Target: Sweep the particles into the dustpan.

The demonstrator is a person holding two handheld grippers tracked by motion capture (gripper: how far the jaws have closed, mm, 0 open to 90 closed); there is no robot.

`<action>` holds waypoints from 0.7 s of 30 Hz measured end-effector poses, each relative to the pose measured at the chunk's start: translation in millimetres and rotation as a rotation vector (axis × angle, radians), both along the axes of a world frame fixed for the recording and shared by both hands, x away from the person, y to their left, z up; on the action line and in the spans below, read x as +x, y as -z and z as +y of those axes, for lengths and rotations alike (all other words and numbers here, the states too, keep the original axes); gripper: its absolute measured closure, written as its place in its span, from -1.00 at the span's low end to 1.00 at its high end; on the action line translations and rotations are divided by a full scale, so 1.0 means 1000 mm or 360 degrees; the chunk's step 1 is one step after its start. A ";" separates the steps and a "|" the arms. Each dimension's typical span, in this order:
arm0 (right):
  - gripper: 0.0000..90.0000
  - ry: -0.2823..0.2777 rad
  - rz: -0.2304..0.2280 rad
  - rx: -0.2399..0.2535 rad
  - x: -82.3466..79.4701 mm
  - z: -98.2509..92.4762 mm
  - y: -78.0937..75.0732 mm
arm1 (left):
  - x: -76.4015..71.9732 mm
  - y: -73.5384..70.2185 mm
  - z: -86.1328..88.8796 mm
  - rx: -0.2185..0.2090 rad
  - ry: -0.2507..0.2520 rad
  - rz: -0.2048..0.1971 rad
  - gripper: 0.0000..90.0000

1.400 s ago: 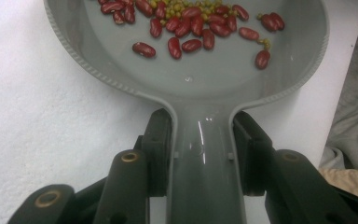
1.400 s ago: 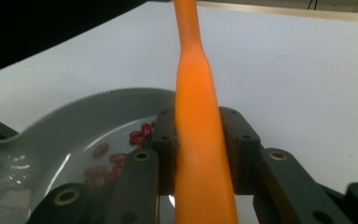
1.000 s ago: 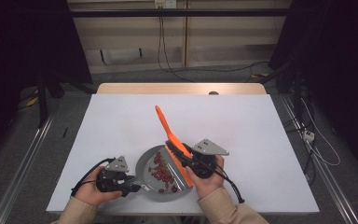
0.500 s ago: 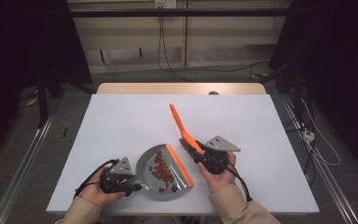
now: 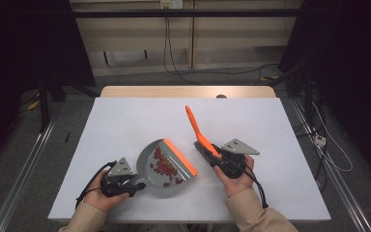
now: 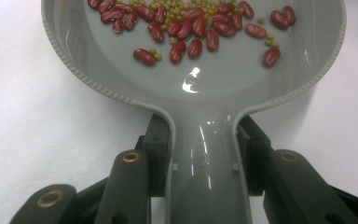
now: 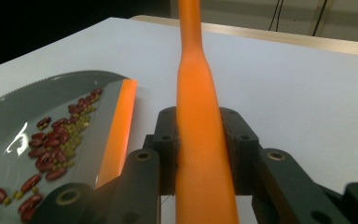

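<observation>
on the white table (image 5: 125,121), near its near edge, a grey plastic dustpan with an orange lip (image 5: 166,169) rests flat, holding dark red kidney beans (image 6: 186,28) and small green mung beans (image 6: 182,7). the left gripper (image 5: 125,182) has its jaws closed on the dustpan's handle, one pad on either side. just right of the dustpan, the right gripper (image 5: 224,164) clamps the orange plastic hand brush (image 5: 198,130) at the base of its handle, its dark bristles (image 5: 204,151) down near the table and the handle slanting up toward the far side.
</observation>
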State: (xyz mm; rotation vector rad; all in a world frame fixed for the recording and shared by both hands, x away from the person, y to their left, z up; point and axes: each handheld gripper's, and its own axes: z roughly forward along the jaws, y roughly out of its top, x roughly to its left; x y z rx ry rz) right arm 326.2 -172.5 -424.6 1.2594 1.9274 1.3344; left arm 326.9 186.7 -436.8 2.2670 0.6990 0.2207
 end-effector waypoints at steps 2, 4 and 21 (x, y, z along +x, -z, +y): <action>0.58 -0.0001 0.0001 -0.0001 0.001 -0.003 0.000 | 0.002 -0.001 0.001 -0.0005 -0.0047 -0.0001 0.41; 0.58 -0.0001 0.0000 0.0003 0.001 -0.006 0.000 | 0.005 -0.003 0.003 -0.0019 -0.0095 -0.0007 0.41; 0.58 0.0044 -0.0015 -0.0005 -0.001 -0.025 -0.003 | 0.030 0.001 0.018 -0.0051 -0.0571 -0.0107 0.41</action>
